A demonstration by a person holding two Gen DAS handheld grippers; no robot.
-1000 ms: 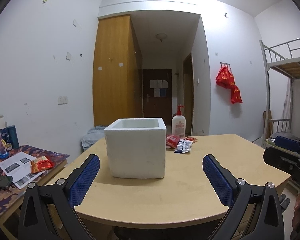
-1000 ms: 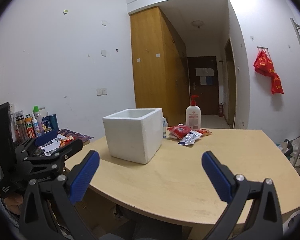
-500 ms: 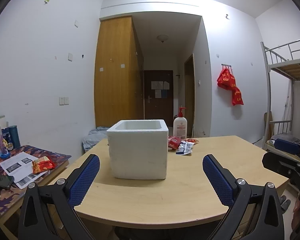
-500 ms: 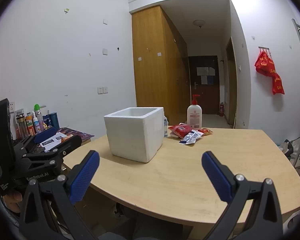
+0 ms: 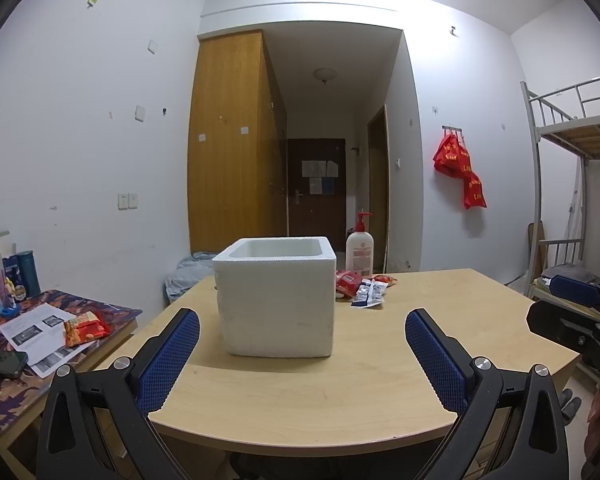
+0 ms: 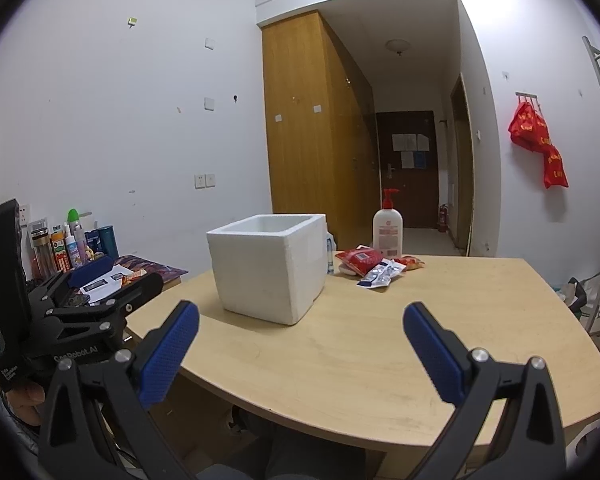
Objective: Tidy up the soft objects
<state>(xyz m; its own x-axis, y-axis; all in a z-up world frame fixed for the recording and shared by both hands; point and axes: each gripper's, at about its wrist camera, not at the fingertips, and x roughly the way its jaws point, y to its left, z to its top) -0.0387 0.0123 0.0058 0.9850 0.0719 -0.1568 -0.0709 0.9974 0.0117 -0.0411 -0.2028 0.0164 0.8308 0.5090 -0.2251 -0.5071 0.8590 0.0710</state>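
White foam box; pale wood table; red packets beside blue-white one; white bottle (red pump); blue textured pads on black gripper frames.

This is a dormitory room. A metal bunk bed stands at the right wall, and a tall wooden wardrobe stands beside a short hallway with a dark door. Red bags hang on a wall hook. A side desk holds bottles and papers, near a wooden table.
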